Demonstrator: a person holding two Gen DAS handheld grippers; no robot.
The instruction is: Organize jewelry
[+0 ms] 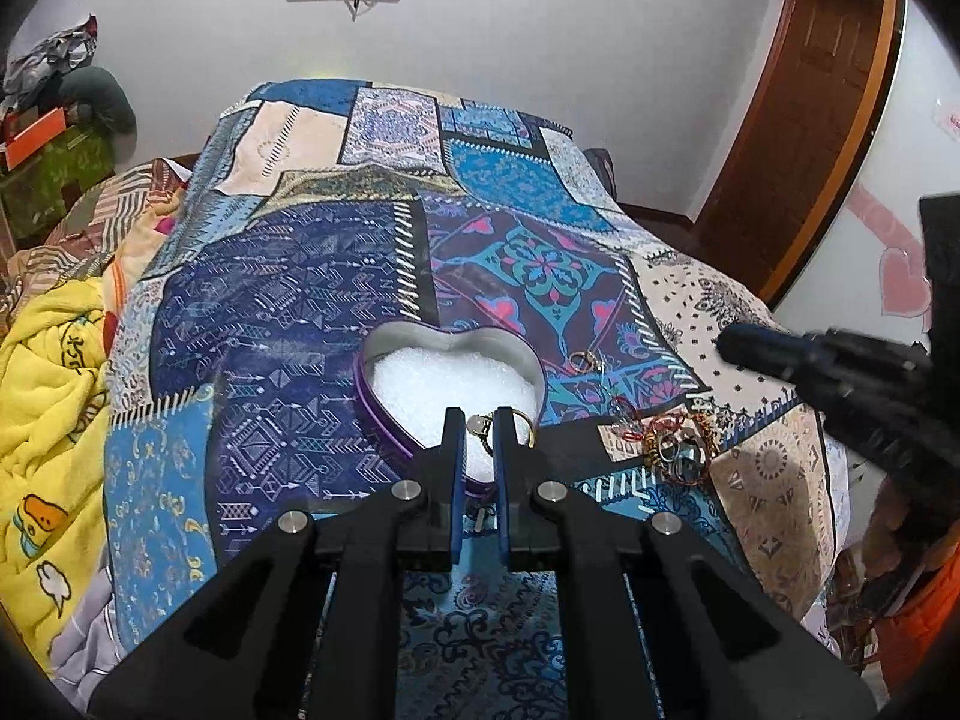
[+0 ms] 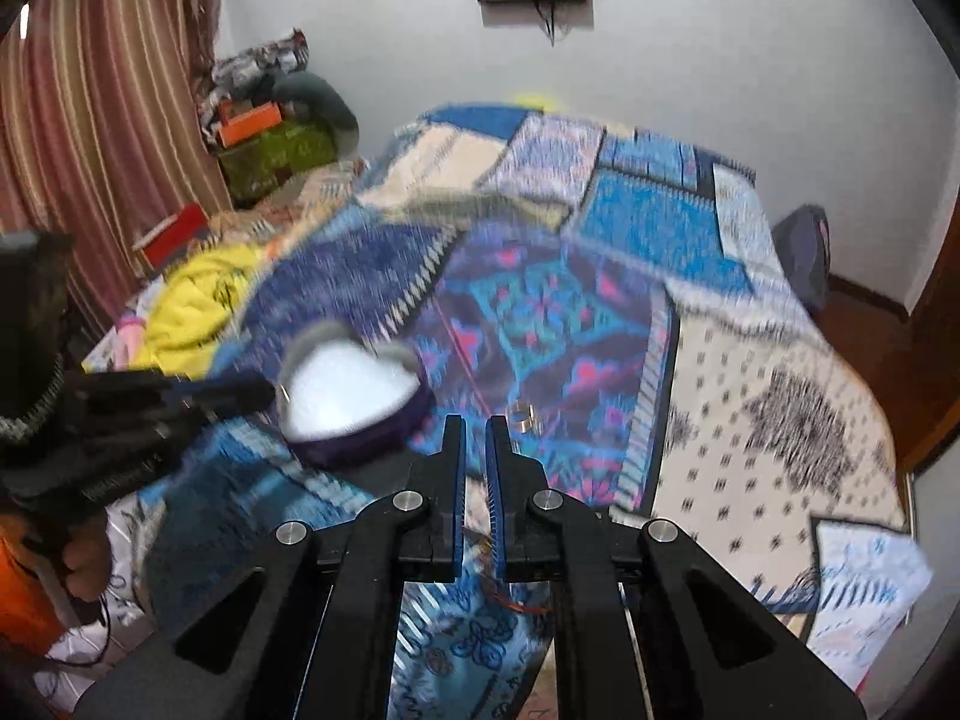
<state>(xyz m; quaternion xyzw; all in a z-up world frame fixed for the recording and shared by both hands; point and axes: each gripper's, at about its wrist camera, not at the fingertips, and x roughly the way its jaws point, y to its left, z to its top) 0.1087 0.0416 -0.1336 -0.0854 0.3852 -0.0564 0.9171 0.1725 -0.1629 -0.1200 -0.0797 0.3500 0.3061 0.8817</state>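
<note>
A purple heart-shaped box [image 1: 384,414] with white foam lining lies open on the patterned bedspread; it also shows blurred in the right wrist view [image 2: 360,438]. My left gripper [image 1: 480,420] is over the box's near edge, shut on a small gold earring [image 1: 480,427] with a gold hoop. A tangled pile of jewelry [image 1: 675,441] lies right of the box. A loose gold ring [image 1: 581,361] lies beyond it and also shows in the right wrist view [image 2: 521,415]. My right gripper [image 2: 474,426] is nearly shut with nothing seen between its fingers; it reaches in from the right in the left wrist view [image 1: 729,345].
The bedspread [image 1: 336,276] covers the bed. A yellow blanket [image 1: 48,372] is bunched at the left. Boxes and bags [image 1: 42,138] stand in the far left corner. A wooden door [image 1: 816,90] is at the right. The right wrist view is motion-blurred.
</note>
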